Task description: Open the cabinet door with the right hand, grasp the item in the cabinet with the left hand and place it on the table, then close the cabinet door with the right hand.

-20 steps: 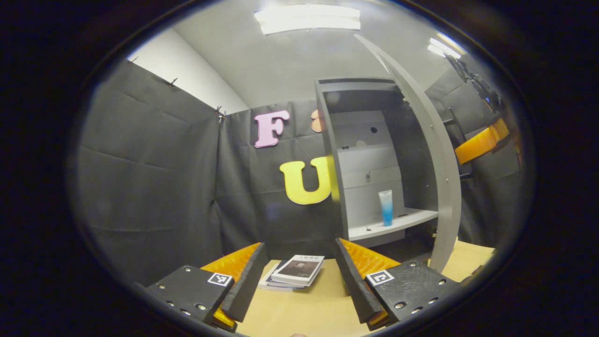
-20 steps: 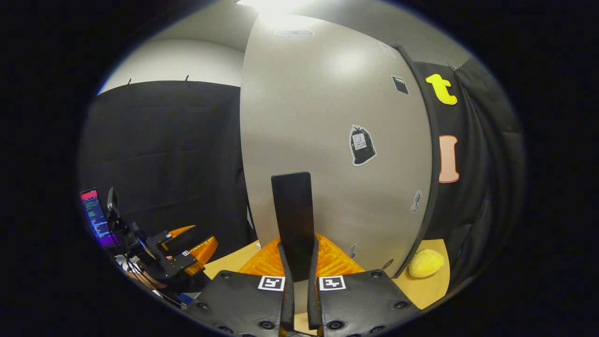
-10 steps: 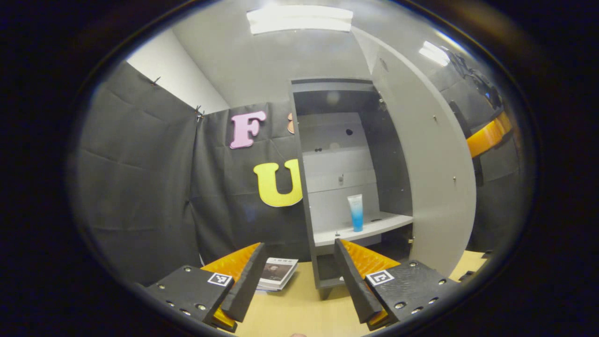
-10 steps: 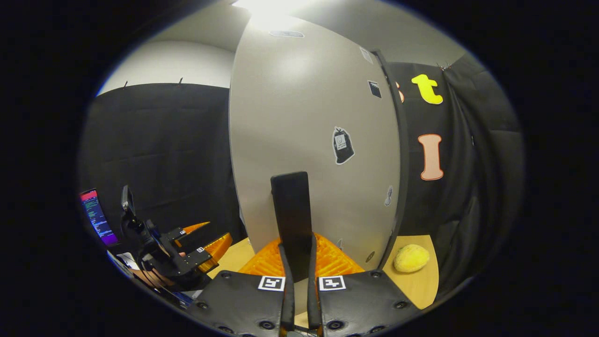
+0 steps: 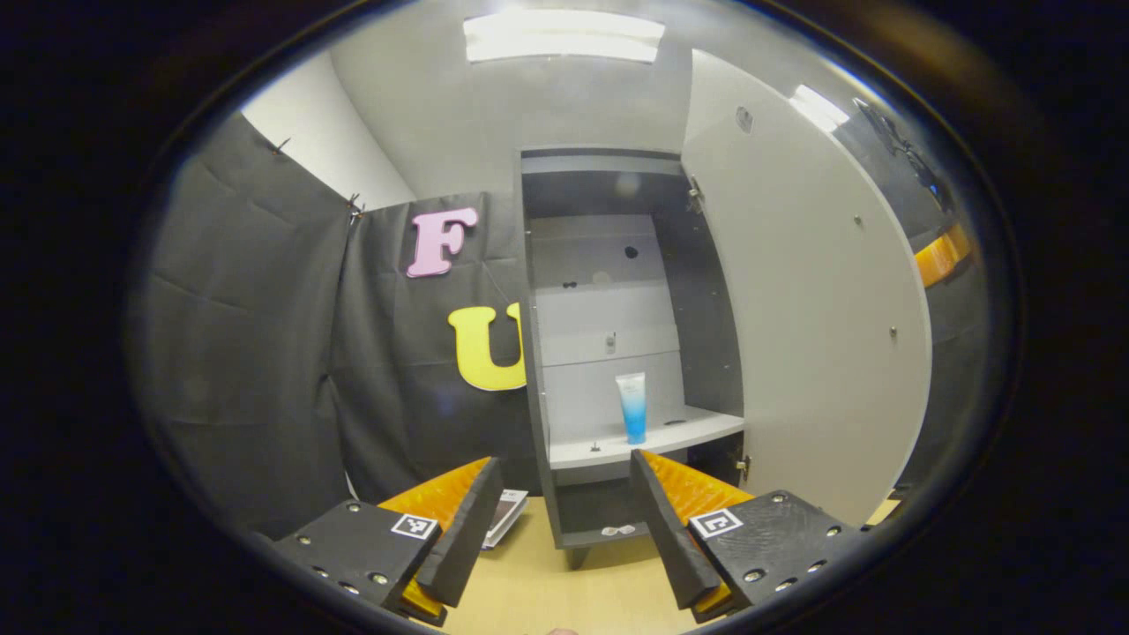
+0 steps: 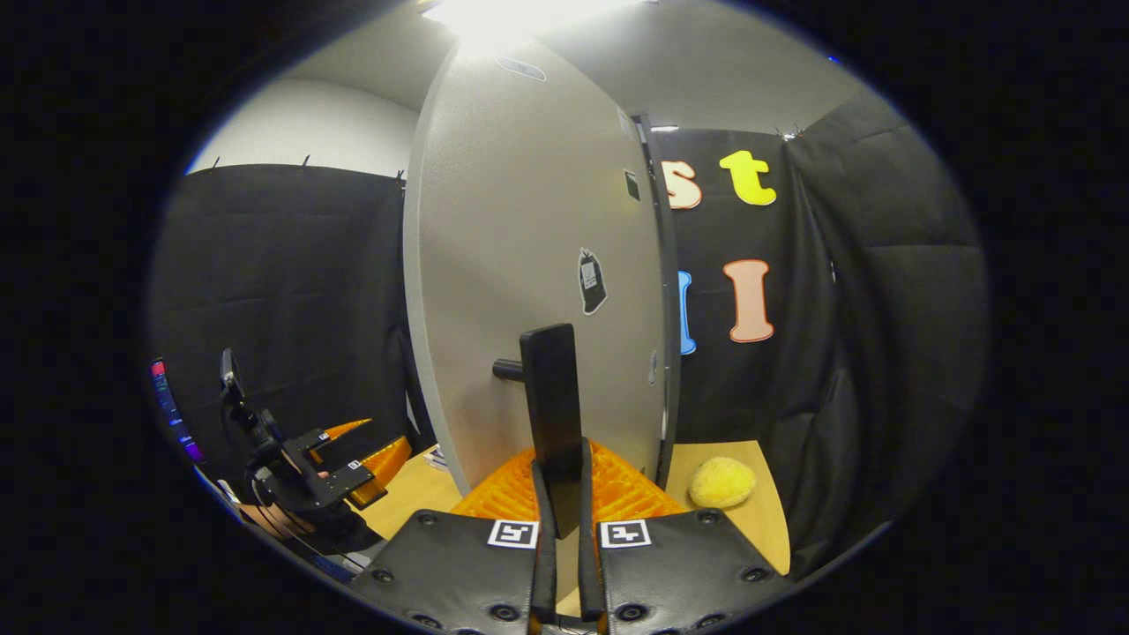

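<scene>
Cabinet door [image 6: 529, 265]: swung open.
Right gripper [image 6: 559, 494]: fingers clamped on the door handle [image 6: 551, 397].
Left gripper [image 5: 564, 520]: fingers wide, before the cabinet [image 5: 617, 291].
Blue tube [image 5: 631, 407]: upright on cabinet shelf.

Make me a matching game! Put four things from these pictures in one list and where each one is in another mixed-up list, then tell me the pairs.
Things:
1. tube
2. door handle
3. yellow ball
4. book

Places:
A. lying on the table left of the cabinet's foot
B. standing upright on the cabinet shelf
C. on the table behind the open door, by the cloth wall
D. pinched between the right gripper's fingers

Pairs: 1-B, 2-D, 3-C, 4-A
</scene>
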Demonstrator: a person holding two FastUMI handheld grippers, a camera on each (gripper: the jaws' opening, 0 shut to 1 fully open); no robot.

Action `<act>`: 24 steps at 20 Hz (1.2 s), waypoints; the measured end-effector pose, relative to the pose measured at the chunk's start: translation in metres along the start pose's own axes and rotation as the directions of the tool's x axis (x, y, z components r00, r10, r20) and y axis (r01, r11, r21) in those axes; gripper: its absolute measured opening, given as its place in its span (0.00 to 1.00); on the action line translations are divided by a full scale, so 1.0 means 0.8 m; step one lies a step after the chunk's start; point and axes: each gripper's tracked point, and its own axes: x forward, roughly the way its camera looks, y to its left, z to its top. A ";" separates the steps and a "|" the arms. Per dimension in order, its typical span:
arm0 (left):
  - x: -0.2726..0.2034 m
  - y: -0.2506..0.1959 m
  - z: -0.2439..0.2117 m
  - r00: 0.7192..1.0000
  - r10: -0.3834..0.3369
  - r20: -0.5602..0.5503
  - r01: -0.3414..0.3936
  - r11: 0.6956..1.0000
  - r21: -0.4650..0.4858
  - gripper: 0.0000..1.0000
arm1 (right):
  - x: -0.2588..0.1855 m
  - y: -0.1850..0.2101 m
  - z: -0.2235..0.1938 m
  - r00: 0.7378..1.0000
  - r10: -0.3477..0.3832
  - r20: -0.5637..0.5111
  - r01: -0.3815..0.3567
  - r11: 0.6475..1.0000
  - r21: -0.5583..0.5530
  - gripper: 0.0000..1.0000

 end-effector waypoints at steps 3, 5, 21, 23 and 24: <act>-0.003 -0.010 0.002 1.000 -0.010 0.001 0.010 1.000 0.009 0.88 | -0.006 -0.029 0.000 0.998 -0.060 0.012 0.060 0.998 0.009 0.11; -0.004 -0.015 0.002 1.000 -0.014 -0.002 0.014 1.000 0.008 0.88 | -0.009 -0.048 0.002 0.995 -0.102 0.022 0.102 0.995 0.003 0.07; -0.012 -0.054 0.021 1.000 0.015 0.008 -0.015 0.999 0.035 0.88 | -0.048 -0.104 0.006 0.992 -0.102 0.068 0.087 0.976 0.199 0.25; -0.008 -0.072 0.027 1.000 0.018 0.013 -0.019 0.999 0.033 0.88 | -0.068 -0.104 0.004 0.996 -0.067 0.065 0.049 0.970 0.239 0.31; -0.006 -0.082 0.030 1.000 0.020 0.018 -0.021 0.999 0.027 0.88 | -0.079 -0.125 0.004 0.993 -0.103 0.063 0.086 0.968 0.237 0.31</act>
